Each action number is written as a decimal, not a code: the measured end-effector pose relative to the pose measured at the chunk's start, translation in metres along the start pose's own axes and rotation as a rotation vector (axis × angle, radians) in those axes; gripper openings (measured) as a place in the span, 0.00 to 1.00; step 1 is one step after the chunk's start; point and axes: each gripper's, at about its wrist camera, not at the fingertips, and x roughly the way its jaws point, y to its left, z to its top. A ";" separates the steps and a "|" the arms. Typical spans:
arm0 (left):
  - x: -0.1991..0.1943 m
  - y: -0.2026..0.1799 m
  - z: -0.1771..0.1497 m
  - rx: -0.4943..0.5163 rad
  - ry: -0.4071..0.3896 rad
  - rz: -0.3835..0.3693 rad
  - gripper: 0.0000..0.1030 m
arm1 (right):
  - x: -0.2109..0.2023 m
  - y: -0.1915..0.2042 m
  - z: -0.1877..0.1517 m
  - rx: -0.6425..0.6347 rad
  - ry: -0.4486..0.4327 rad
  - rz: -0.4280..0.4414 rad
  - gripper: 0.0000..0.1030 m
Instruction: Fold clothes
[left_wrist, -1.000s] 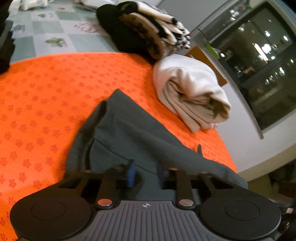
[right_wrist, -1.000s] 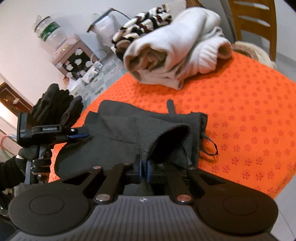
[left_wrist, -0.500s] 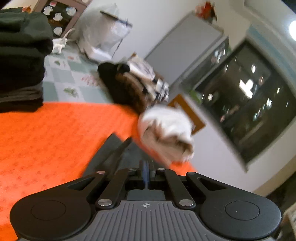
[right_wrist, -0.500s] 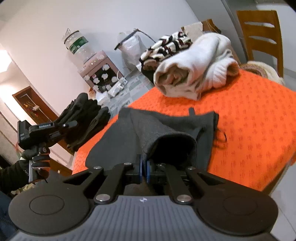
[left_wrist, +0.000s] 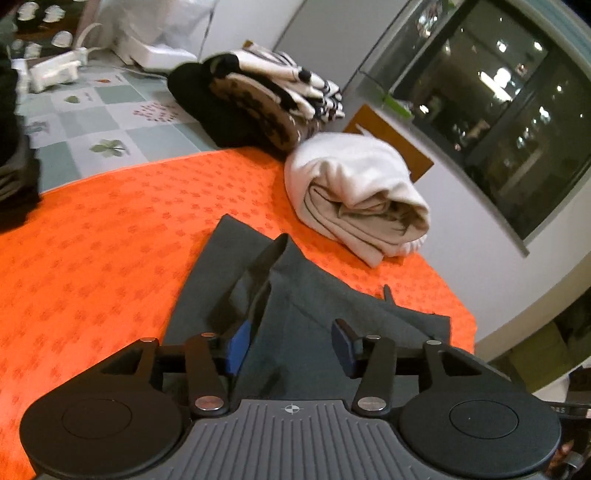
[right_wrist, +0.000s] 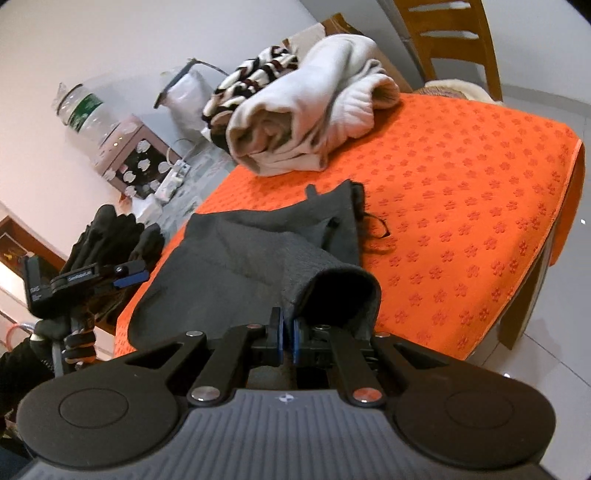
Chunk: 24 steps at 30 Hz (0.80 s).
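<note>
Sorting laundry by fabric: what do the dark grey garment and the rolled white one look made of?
The dark grey garment looks like a matte knit, with waffle-like texture near the right gripper clamping it. The rolled white garment looks like soft fleece or plush, thick and fuzzy at its folds. Exact fibres cannot be told.

Dark grey garment (left_wrist: 314, 310), knit texture, lies partly folded on the orange cloth, lower centre of the left wrist frame. In the right wrist frame (right_wrist: 258, 254) it spans the centre; near edge lifted into an open tube-like curl at lower centre. Thin dark cord loop trails off its right edge onto the cloth.
</note>
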 end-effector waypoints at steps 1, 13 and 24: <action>0.008 0.000 0.004 0.005 0.011 0.000 0.54 | 0.003 -0.003 0.004 0.007 0.006 0.002 0.06; 0.040 -0.002 0.014 -0.016 0.044 -0.061 0.53 | 0.019 -0.016 0.024 0.047 0.056 0.030 0.11; -0.006 -0.009 0.021 -0.107 -0.131 -0.181 0.04 | 0.004 0.004 0.041 -0.033 0.029 0.075 0.06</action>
